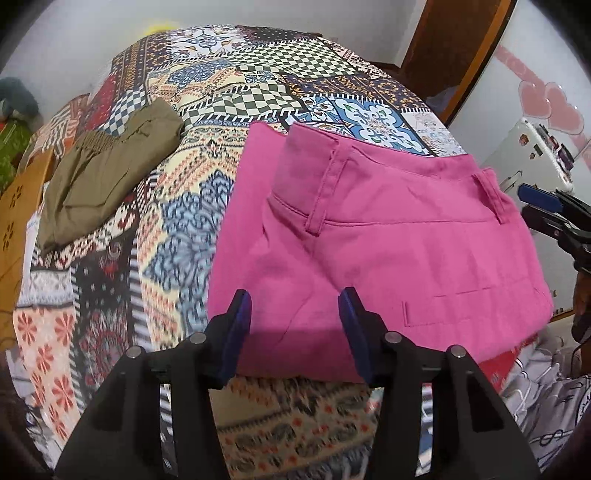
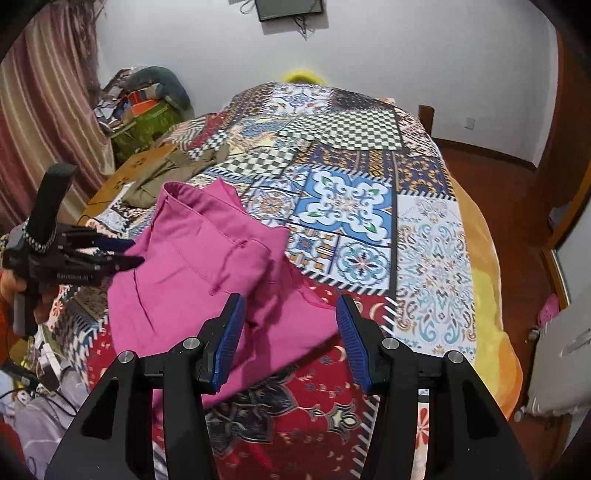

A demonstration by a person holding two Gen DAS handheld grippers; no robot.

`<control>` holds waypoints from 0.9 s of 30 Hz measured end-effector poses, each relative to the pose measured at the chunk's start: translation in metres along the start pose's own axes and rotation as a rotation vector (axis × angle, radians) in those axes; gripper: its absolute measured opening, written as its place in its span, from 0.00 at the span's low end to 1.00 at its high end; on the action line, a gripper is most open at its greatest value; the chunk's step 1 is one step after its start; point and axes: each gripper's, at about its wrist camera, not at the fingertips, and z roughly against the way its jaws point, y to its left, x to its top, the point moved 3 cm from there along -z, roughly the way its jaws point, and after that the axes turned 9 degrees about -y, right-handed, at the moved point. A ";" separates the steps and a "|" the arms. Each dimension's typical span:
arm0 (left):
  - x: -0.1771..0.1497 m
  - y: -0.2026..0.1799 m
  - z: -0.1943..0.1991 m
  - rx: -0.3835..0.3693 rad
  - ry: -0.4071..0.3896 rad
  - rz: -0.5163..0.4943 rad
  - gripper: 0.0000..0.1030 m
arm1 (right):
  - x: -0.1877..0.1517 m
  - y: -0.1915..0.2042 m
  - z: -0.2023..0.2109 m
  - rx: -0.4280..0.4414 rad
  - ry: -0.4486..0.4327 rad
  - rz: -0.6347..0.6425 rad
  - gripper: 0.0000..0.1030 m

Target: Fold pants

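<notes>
Pink pants [image 1: 373, 236] lie folded on the patchwork bed [image 1: 236, 85], olive pants [image 1: 107, 173] at ten o'clock. Only the right view shows a wall screen [image 2: 290, 9]. Left tool [image 1: 295, 306] and right tool [image 2: 290, 314] hover parted, gripping nothing.

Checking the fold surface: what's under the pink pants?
The pink pants lie folded on a patchwork-print bedspread, which shows all around them. Anything between pants and bedspread is covered. Folded olive pants lie apart, beside them.
</notes>
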 end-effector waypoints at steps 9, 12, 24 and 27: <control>-0.025 -0.006 0.026 -0.028 -0.029 0.063 0.48 | 0.007 0.023 -0.003 0.071 -0.006 0.024 0.46; -0.029 -0.007 0.029 -0.042 -0.027 0.088 0.48 | 0.009 0.029 -0.011 0.080 0.000 0.047 0.46; -0.015 -0.003 0.052 -0.003 -0.091 0.071 0.48 | 0.001 0.035 -0.054 0.087 0.065 0.046 0.46; -0.001 0.002 0.057 -0.034 -0.122 0.068 0.48 | 0.000 0.030 -0.057 0.107 0.082 0.017 0.46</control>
